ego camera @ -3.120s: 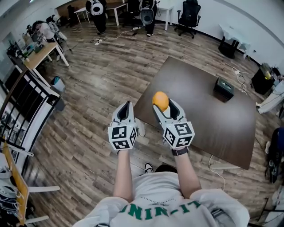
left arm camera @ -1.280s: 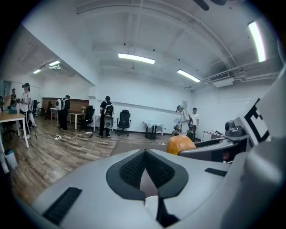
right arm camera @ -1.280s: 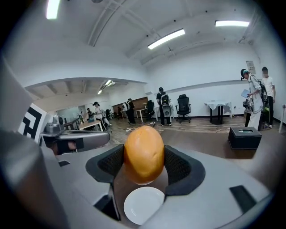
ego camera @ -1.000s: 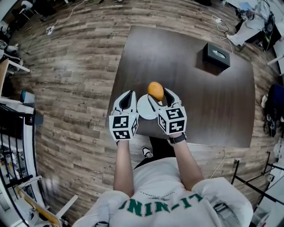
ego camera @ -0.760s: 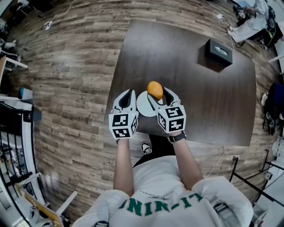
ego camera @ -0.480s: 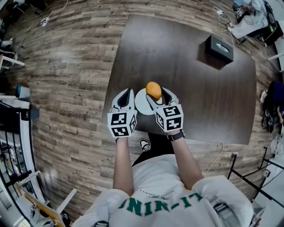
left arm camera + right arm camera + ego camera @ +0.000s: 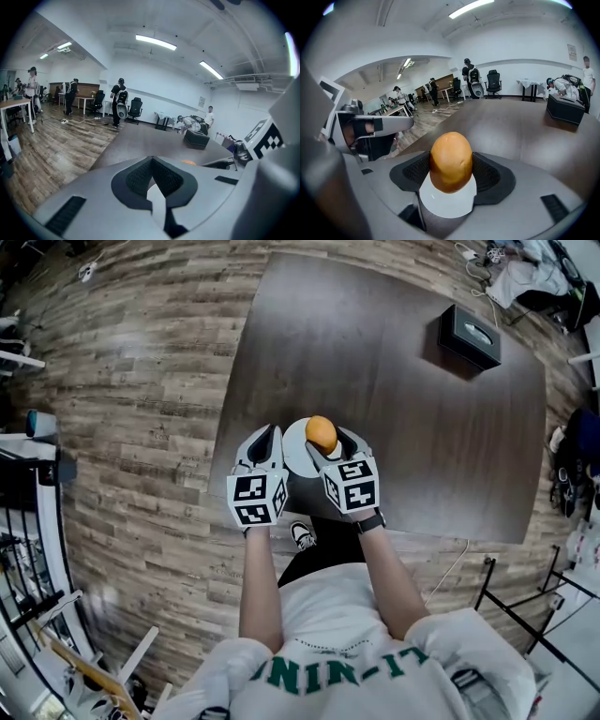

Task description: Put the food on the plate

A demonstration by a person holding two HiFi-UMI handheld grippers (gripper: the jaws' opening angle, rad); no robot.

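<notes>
An orange-brown oval piece of food [image 7: 322, 434] is clamped between the pads of my right gripper [image 7: 327, 439]. It hangs over a white plate [image 7: 296, 448] near the front edge of the dark table [image 7: 394, 399]. In the right gripper view the food [image 7: 451, 157] fills the gap between the jaws, and the plate [image 7: 448, 201] shows white beneath it. My left gripper [image 7: 263, 438] hangs just left of the plate, its jaws together and nothing in them. In the left gripper view its tips [image 7: 151, 164] meet, with a patch of the plate [image 7: 154, 197] showing below.
A black box [image 7: 469, 336] sits at the table's far right; it also shows in the right gripper view [image 7: 565, 108]. Wooden floor [image 7: 141, 427] lies left of the table. People, desks and office chairs stand far off in the room.
The person has come closer to the table's front edge. The right gripper still holds the food, which now hangs more over the plate's middle. The left gripper stays beside it.
</notes>
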